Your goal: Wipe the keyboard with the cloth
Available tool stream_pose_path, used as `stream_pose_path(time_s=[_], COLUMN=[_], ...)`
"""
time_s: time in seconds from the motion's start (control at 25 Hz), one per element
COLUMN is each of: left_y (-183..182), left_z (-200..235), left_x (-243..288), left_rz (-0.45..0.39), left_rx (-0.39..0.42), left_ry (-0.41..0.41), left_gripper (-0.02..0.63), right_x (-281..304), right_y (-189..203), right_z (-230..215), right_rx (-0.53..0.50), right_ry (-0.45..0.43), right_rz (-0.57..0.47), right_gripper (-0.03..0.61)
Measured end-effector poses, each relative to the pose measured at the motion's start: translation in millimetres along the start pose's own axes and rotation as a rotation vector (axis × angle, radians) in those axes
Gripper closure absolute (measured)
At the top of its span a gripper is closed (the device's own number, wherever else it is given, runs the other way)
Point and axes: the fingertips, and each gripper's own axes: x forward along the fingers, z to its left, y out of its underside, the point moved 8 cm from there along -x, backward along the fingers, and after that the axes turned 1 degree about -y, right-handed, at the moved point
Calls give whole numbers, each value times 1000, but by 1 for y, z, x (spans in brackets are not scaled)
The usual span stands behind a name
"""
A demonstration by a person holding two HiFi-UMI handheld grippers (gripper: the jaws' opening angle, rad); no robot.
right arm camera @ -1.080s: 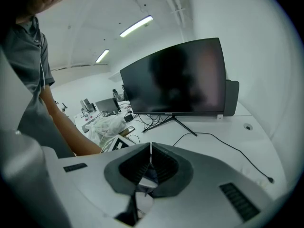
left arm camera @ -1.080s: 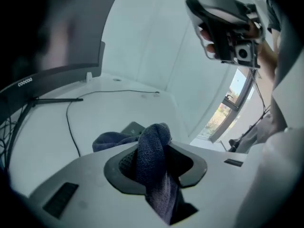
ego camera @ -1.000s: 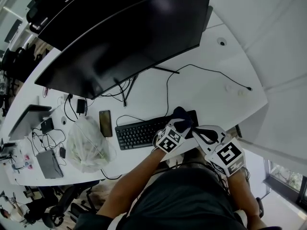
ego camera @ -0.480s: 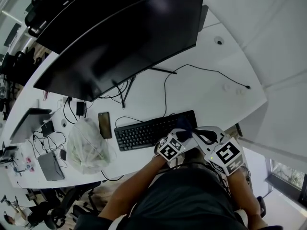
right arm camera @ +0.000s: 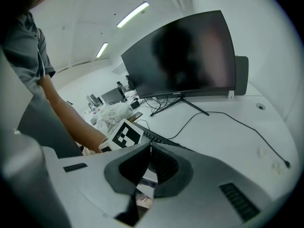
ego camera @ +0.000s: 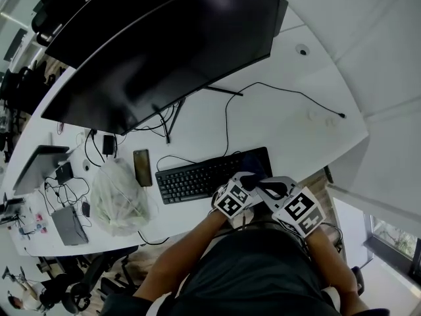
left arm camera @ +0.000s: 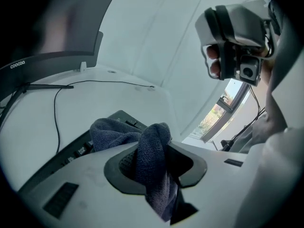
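A black keyboard (ego camera: 197,176) lies on the white desk (ego camera: 276,130), in front of the person. Its right end is covered by a bunched dark blue cloth (ego camera: 254,162). My left gripper (ego camera: 248,178) is shut on the cloth (left arm camera: 153,158), which hangs in a fold between its pads and spreads onto the keys (left arm camera: 71,151). My right gripper (ego camera: 267,188) hovers just right of the left one, at the desk's near edge. Its jaws (right arm camera: 149,148) are shut with nothing between them. The right gripper view shows the left gripper's marker cube (right arm camera: 124,135) and the keyboard (right arm camera: 159,137) behind it.
A large curved monitor (ego camera: 164,58) stands behind the keyboard, with a second screen behind it. A phone (ego camera: 142,168), a clear plastic bag (ego camera: 120,196), chargers and cables lie to the left. A thin black cable (ego camera: 289,94) crosses the desk's right part.
The right gripper has come down and drawn in closer to the left one. The left gripper and the cloth have slid a little over the keyboard's right end.
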Motion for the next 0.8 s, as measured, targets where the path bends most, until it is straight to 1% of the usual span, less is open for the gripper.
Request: stream_pose_path(time_s=[0.08, 0.2, 0.28, 0.44, 0.6, 0.72, 0.8], left_y=[6, 17, 24, 24, 28, 12, -3], left_z=[-12, -30, -34, -25, 1, 15, 20], left_x=[3, 8, 4, -24, -54, -82, -97], left_rz=[13, 59, 60, -19, -95, -173, -239], left_rx=[8, 39, 33, -56, -86, -127, -133], left_ry=[30, 94, 103, 83, 32, -13, -14], left_gripper=[509, 509, 508, 508, 509, 509, 509], right_x=[6, 15, 18, 20, 28, 33, 35], right_y=[9, 20, 21, 15, 6, 8, 9], right_z=[-2, -4, -3, 1, 10, 17, 18], right_rx=[17, 43, 52, 58, 49, 51, 67], right_ry=[-8, -12, -17, -20, -33, -43, -45], right_rz=[18, 45, 48, 38, 27, 36, 37], right_gripper=[568, 567, 568, 568, 568, 568, 568])
